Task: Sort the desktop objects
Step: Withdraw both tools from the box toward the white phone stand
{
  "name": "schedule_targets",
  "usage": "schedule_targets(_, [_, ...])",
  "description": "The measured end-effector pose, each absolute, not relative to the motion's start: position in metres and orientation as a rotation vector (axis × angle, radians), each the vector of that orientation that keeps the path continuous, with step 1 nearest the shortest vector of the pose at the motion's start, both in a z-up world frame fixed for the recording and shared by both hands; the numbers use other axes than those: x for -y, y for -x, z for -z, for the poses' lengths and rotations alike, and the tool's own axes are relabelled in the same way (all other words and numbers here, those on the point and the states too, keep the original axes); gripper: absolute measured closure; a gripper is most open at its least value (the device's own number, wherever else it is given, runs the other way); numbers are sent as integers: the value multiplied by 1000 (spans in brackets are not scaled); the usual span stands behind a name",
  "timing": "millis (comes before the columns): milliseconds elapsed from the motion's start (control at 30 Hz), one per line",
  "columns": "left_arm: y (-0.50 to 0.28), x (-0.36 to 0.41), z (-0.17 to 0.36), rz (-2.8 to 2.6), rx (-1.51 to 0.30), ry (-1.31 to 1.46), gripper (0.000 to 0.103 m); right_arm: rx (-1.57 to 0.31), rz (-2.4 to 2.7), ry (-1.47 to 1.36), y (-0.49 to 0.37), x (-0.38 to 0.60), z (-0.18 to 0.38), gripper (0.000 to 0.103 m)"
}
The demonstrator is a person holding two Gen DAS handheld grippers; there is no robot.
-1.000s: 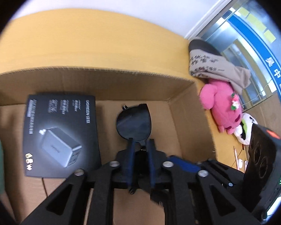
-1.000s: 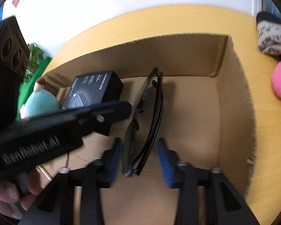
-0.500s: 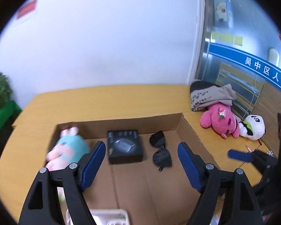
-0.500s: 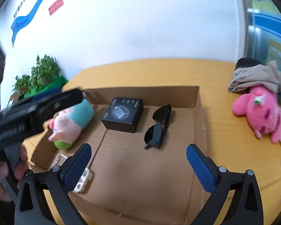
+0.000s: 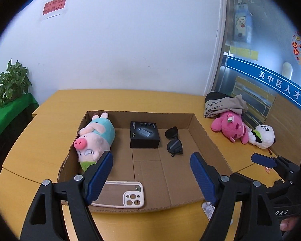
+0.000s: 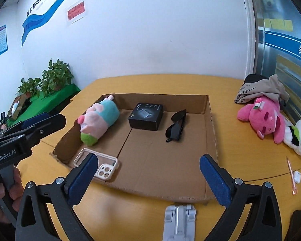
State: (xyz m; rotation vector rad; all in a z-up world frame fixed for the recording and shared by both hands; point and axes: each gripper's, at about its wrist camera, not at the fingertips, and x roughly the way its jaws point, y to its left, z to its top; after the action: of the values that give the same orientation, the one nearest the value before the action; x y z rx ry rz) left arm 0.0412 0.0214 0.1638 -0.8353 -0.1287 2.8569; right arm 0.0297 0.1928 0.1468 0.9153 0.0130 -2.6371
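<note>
A shallow cardboard box [image 5: 208, 138] [image 6: 211, 124] on the yellow table holds a pig plush [image 5: 95, 138] [image 6: 99, 121], a black charger box [image 5: 144, 134] [image 6: 146, 116], black sunglasses [image 5: 173, 141] [image 6: 176, 126] and a white phone case [image 5: 128, 194] [image 6: 98, 163]. My left gripper [image 5: 151, 176] is open and empty, above the box's near edge. My right gripper [image 6: 148, 178] is open and empty, also back from the box's near edge.
A pink plush [image 5: 230, 125] [image 6: 264, 118], a panda plush [image 5: 263, 135] [image 6: 300, 136] and folded cloth [image 5: 223, 104] [image 6: 260, 89] lie right of the box. A grey stand [image 6: 178, 221] lies by the near edge. A pen [image 6: 291, 174] and earbud case [image 6: 297, 175] lie right.
Both grippers let go of the sunglasses, opened wide and pulled back and up out of the box. The sunglasses now lie on the box floor beside the black charger box.
</note>
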Motion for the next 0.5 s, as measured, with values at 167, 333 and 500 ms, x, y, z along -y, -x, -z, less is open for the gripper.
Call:
schedule_targets(167, [-54,-21,-154,-2816,163,874,24,7,2623,-935,-47,-204,-140,0])
schedule_targets(333, [-65,-18,-115,-2727,216,996,24,-56,2619,-1057,-64,-225,-96,0])
schedule_targets(500, [-64,-27,-65,-2579,333,1153,24,-3,2523,-1304,-66,-242,-26,0])
